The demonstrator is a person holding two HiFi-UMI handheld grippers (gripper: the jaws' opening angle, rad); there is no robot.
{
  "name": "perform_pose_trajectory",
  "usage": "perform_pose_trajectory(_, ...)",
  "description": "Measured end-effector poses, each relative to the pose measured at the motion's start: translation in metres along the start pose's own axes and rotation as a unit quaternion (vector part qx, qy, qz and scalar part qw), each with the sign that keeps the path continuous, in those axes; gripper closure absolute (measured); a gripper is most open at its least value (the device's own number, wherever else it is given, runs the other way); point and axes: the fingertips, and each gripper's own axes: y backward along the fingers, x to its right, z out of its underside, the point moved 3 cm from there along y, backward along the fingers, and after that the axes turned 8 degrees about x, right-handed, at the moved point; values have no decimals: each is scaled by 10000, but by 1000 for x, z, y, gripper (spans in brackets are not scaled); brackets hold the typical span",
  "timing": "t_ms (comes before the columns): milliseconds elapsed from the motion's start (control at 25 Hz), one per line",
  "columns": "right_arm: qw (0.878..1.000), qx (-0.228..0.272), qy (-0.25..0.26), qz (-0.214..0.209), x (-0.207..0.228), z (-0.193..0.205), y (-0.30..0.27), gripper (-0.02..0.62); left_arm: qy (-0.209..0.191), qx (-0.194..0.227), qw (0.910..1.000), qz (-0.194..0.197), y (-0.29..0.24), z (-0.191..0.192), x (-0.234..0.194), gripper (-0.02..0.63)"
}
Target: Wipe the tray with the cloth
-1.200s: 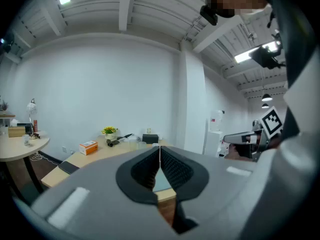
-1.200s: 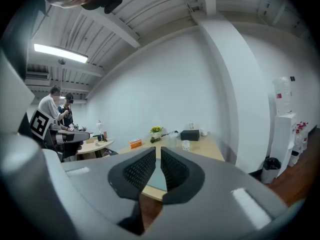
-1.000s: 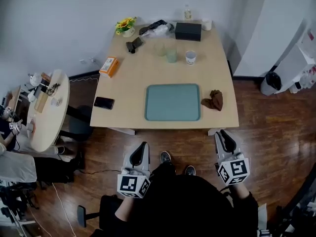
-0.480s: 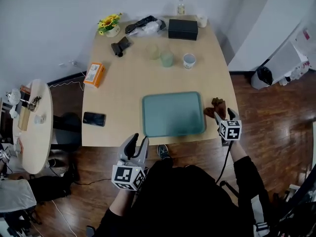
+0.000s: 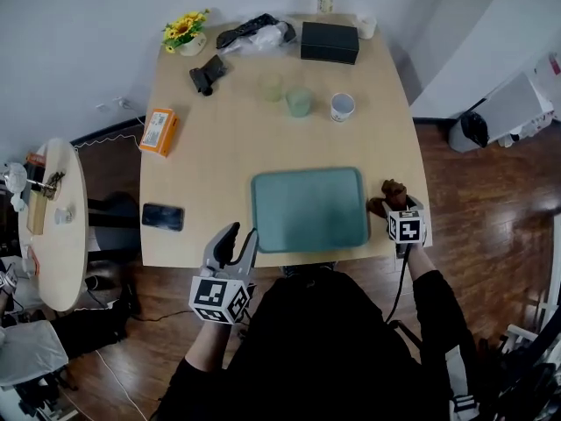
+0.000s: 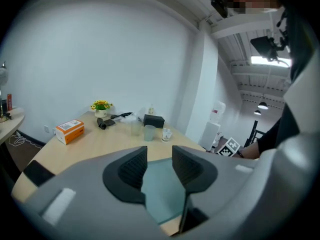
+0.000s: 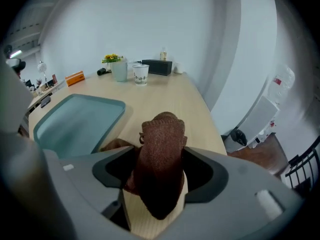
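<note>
1. Straddling the cloth (image 7: 162,136) with the right claw (image 7: 160,163): jaws just opened and now spread wide, one pad on either side of the brown lump, released rather than clamped on it.
2. Finding the cloth crumpled on the tabletop (image 5: 228,156), bunched up between that claw's pads and poking a little past its tips.
3. Pointing the right claw steeply down near the tabletop's right edge, marker cube uppermost in the head view.
4. Seeing the tray (image 5: 308,209) just to the left of the right claw, apart from the cloth, lying flat on the tabletop close to its near edge.
5. Holding the left claw (image 6: 156,166) released and empty, jaws just opened, with only the tray's teal surface showing through the gap beyond the pads.
6. Keeping the left claw low at the tabletop's near edge, with the tray's near left corner just ahead and to the right of its tips; cannot tell whether the tips touch the wood.
7. Noting a dark phone (image 5: 163,217) just to the left of the left claw and an orange box (image 5: 158,131) farther ahead on the same side.
8. Noting, well ahead of both claws, two pale cups (image 5: 299,102), a white cup (image 5: 342,106), a black box (image 5: 330,42) and a small pot of yellow flowers (image 5: 184,32) at the far end.
</note>
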Motion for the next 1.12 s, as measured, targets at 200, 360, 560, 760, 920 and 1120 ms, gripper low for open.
perform_pose_trajectory(200, 9995, 44, -32, -295, -7, 3, -3, 382, -2, -73, 9998, -157, -15, 0, 10, 468)
perform_pose_trajectory(360, 9990, 134, 31, -432, -11, 1, -4, 432, -42, -105, 9997, -215, -25, -2, 11, 468)
perform_pose_trajectory(560, 9985, 116, 103, -521, -11, -2, -1, 460, -48, -101, 9996, -255, -32, -4, 11, 468)
perform_pose_trajectory(760, 9935, 970, -169, -565, -14, -56, 52, 469, -27, -74, 9995, -295, -31, -6, 10, 468)
perform_pose_trajectory(920, 9800, 1794, -442, -742, -21, -105, 109, 469, -10, -56, 9993, -362, -31, -6, 6, 468)
perform_pose_trajectory(1120, 9637, 2498, -495, -804, -22, -149, 164, 469, -50, 106, 9994, -333, -32, -19, 10, 468)
